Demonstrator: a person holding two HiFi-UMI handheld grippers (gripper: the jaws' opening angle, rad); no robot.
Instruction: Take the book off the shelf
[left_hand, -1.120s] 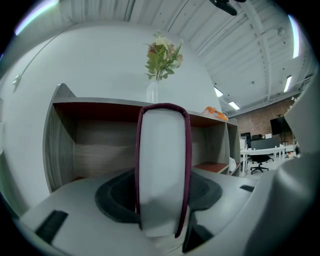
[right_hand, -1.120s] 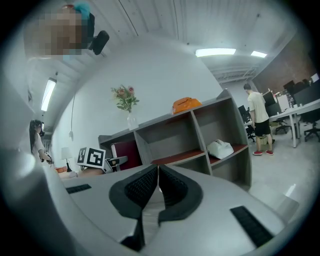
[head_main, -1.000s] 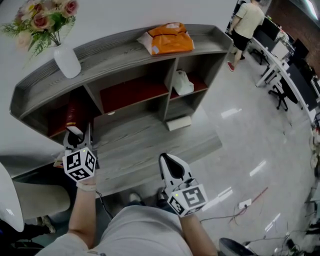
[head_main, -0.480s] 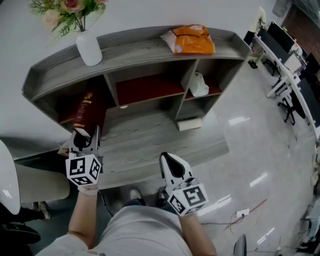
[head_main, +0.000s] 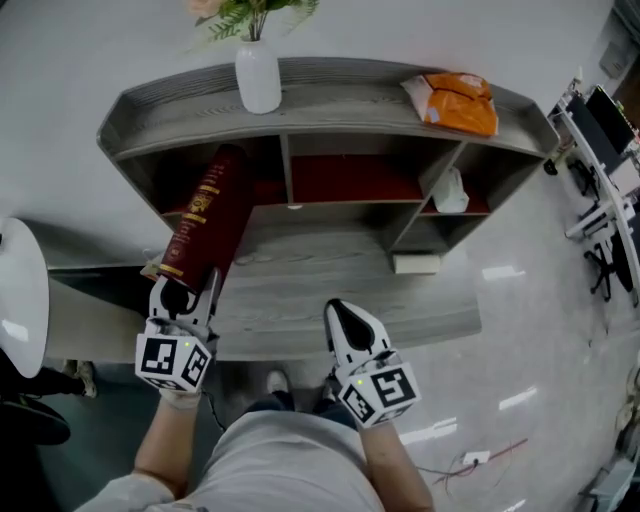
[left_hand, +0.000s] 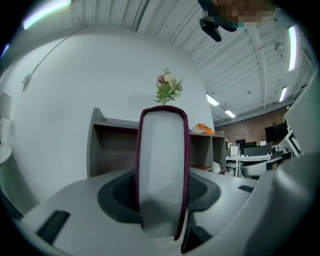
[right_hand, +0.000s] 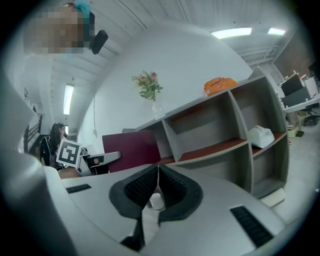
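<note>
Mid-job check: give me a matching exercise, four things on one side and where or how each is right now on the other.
1 book
2 vase
3 orange packet
4 right tool

a shut, empty
b shelf top, right end
c gripped by left tool
d shelf top, holding flowers

Pairs: 1-c, 2-d, 3-b, 4-a

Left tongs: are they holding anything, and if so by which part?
Yes: the left tongs clamp the dark red book at its lower end, one jaw on each cover.
</note>
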